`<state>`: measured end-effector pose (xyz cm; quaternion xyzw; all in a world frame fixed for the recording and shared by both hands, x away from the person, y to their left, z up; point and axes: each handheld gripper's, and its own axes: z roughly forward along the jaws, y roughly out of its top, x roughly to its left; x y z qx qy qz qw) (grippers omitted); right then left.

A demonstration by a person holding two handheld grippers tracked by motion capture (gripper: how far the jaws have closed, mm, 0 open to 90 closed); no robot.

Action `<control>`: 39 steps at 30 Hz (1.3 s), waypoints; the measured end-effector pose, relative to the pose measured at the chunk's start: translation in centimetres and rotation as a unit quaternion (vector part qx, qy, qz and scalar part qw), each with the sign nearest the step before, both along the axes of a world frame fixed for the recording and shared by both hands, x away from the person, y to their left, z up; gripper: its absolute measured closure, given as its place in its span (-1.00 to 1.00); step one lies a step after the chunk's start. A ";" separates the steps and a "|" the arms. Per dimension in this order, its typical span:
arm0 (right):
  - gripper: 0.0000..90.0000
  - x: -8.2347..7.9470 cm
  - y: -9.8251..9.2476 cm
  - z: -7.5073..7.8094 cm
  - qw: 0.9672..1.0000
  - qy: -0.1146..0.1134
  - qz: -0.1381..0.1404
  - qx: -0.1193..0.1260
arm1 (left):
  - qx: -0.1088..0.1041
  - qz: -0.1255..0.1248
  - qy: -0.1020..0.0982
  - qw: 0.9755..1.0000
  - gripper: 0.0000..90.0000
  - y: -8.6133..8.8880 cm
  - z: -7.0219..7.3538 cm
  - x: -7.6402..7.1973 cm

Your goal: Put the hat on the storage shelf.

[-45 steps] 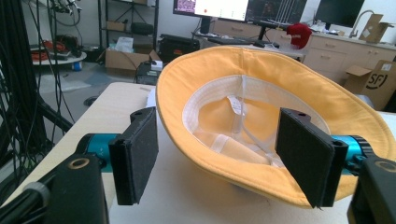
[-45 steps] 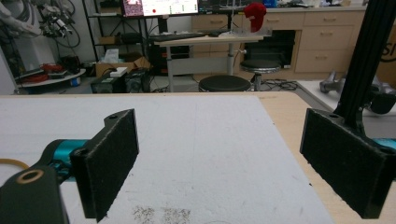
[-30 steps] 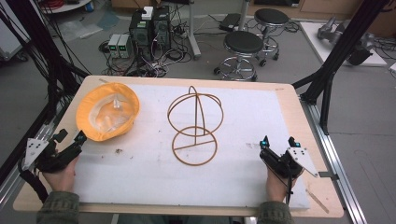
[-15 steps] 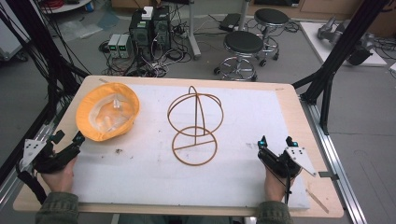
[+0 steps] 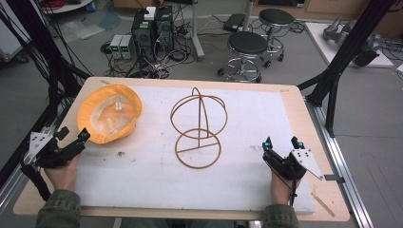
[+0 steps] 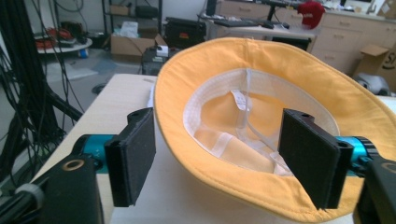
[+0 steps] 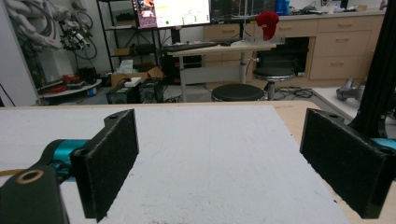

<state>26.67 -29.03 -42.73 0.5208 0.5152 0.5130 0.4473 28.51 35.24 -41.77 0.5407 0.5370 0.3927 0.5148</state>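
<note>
Lying crown-down — yellow hat [image 5: 110,114], opening facing up.

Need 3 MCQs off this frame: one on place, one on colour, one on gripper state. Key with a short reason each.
1. Where does the hat lie on the table?
A. far left
B. far right
C. near middle

2. What colour is the hat?
A. red
B. yellow-orange
C. blue

3. How do the left gripper fingers stand?
A. shut on the brim
B. shut on the wire stand
C. open, brim edge between them

Key: 1 A, it lies left of the wire stand. 2 B, brim and crown show it. 3 C, neither pad presses on the cloth.
</note>
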 end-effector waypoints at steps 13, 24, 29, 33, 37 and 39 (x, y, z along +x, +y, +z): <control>-0.77 0.2 0.1 0.0 1.000 -0.002 0.027 -0.003 | 0.007 -0.027 -0.001 1.000 -0.29 -0.1 3.4 2.3; -0.77 0.3 0.0 -0.1 0.999 -0.001 0.034 -0.006 | 0.047 -0.028 0.031 0.998 -0.22 -0.1 4.3 6.1; -0.77 0.3 0.1 -0.1 0.999 0.000 0.037 -0.008 | 0.044 -0.027 0.045 0.998 -0.19 0.8 4.1 7.8; -0.77 0.3 0.2 -0.1 0.999 0.000 0.041 -0.009 | 0.036 -0.029 0.055 0.997 -0.17 1.6 4.2 8.9; -0.77 0.4 0.2 -0.1 0.999 0.001 0.044 -0.010 | 0.024 -0.036 0.070 0.997 -0.16 2.4 4.3 9.9; -0.77 0.4 0.2 -0.1 0.999 0.001 0.045 -0.012 | 0.027 -0.035 0.075 0.996 -0.16 2.6 4.2 10.4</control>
